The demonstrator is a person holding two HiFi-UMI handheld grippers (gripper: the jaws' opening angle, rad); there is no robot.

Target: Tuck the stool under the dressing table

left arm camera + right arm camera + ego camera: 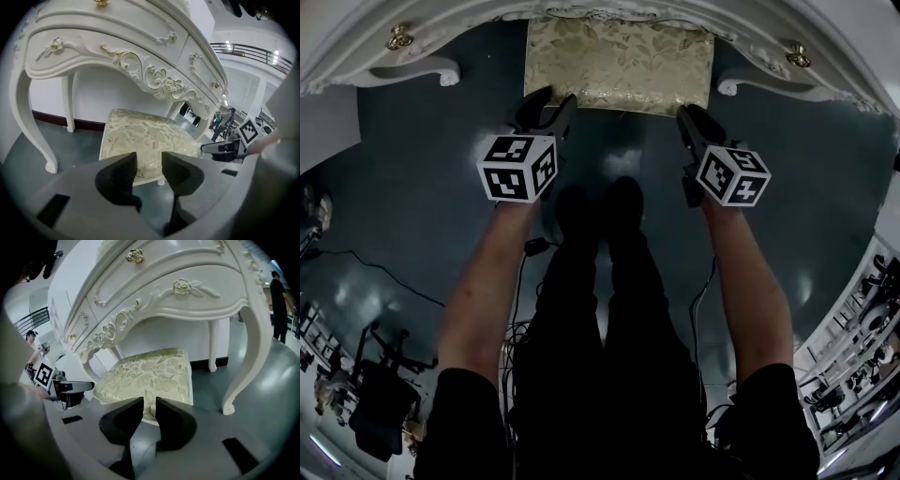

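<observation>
The stool (619, 64), with a cream floral cushion, stands mostly under the white carved dressing table (412, 67); its near edge still shows in the head view. My left gripper (551, 105) is at the stool's near left corner, jaws apart with nothing between them. My right gripper (689, 117) is at the near right corner, with a narrow empty gap. In the left gripper view the stool (145, 136) lies just beyond the gripper (149, 164), under the dressing table (140, 65). In the right gripper view the stool (152, 371) lies just past the gripper (150, 408).
Curved table legs (33, 122) (248, 357) flank the stool on either side. Cables (380, 272) and dark equipment (380, 398) lie on the grey floor at my left. Shelving (862, 328) stands at the right. A person (281, 301) stands far off.
</observation>
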